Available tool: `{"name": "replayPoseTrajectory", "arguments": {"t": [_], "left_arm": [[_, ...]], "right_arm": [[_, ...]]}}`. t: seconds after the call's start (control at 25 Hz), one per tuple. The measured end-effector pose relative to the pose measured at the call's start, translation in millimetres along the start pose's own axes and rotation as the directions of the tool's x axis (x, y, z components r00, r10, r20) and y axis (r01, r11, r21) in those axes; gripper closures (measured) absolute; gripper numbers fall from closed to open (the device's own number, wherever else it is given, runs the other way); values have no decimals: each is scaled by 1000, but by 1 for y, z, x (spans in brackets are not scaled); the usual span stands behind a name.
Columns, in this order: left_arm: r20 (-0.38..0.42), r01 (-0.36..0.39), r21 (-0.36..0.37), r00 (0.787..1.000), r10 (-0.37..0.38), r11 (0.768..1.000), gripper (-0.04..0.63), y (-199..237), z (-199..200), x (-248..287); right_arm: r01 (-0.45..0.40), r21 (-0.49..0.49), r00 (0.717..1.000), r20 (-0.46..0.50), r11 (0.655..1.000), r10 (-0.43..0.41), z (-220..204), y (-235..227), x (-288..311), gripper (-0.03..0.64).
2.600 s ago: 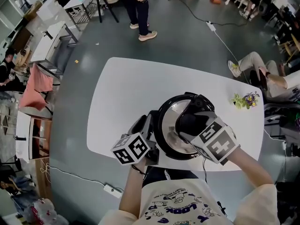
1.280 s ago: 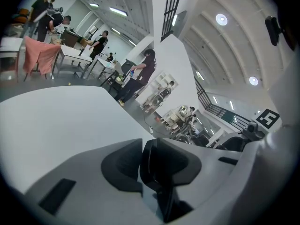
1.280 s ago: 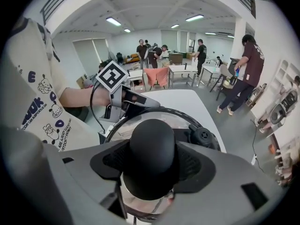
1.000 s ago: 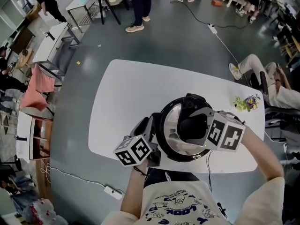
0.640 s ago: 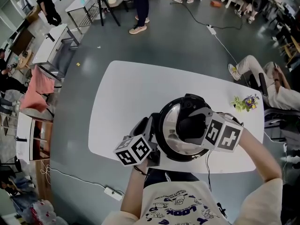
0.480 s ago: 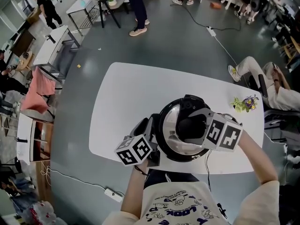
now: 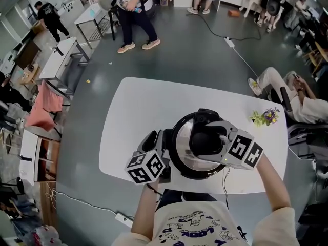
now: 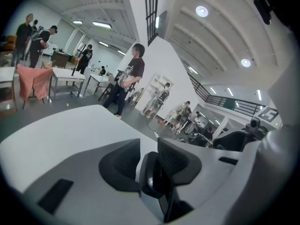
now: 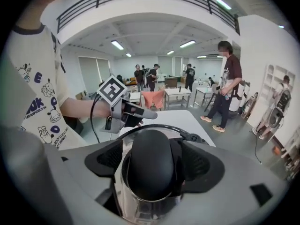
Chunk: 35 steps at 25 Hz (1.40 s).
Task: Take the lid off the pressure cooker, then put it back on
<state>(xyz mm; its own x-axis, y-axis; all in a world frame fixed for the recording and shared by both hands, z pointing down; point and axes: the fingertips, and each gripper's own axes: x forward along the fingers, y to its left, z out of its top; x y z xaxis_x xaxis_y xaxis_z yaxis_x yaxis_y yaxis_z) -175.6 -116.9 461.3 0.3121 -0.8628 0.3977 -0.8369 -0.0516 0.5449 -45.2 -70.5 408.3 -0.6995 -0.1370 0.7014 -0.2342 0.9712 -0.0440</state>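
Here, the pressure cooker [image 7: 180, 164] stands near the front edge of the white bench [image 7: 138, 106], just ahead of you. Its lid [image 7: 182, 137] lies flat on the pot and, by the look of it, is seated. The cooker is round, so its axis runs straight up. The lid's black knob [image 9: 150, 172] points upward, and the side handle [image 8: 153, 184] sticks out toward your left.

Your left claw [image 8: 149, 159] is clamped on that side handle, most likely to stop the pot turning or sliding while the lid is worked. Your right claw [image 9: 152, 156] reaches at a slant over the lid with the knob between its jaws. Those jaws are opening, and a gap shows on one side of the knob, so I judge they are not pinching it. Whether the lid is locked I cannot tell.

Farther out, a small sprig of flowers [image 7: 266, 114] lies near the bench's right edge, well apart from the cooker. People [image 7: 134, 9] stand on the grey floor [image 7: 195, 50] beyond.
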Motion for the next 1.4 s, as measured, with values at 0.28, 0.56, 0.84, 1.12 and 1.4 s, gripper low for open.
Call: {"name": "replayPoseTrajectory", "arguments": {"t": [0.28, 0.56, 0.84, 1.12, 1.4], "left_arm": [[131, -17, 194, 991, -9, 981, 483, -28, 49, -22], [262, -17, 344, 962, -79, 939, 576, -71, 95, -44], [312, 3, 425, 938, -149, 905, 581, -116, 101, -54], [323, 33, 435, 927, -189, 900, 581, -142, 100, -66], [318, 42, 448, 926, -203, 893, 581, -150, 96, -75]], "right_arm": [[201, 143, 912, 334, 969, -239, 39, -19, -48, 246], [410, 439, 687, 428, 800, -587, 33, -53, -109, 457], [548, 546, 494, 400, 634, -772, 11, -60, -160, 537], [610, 619, 346, 352, 494, -870, 10, -53, -193, 604], [597, 645, 337, 338, 477, -879, 8, -43, -194, 604]]}}
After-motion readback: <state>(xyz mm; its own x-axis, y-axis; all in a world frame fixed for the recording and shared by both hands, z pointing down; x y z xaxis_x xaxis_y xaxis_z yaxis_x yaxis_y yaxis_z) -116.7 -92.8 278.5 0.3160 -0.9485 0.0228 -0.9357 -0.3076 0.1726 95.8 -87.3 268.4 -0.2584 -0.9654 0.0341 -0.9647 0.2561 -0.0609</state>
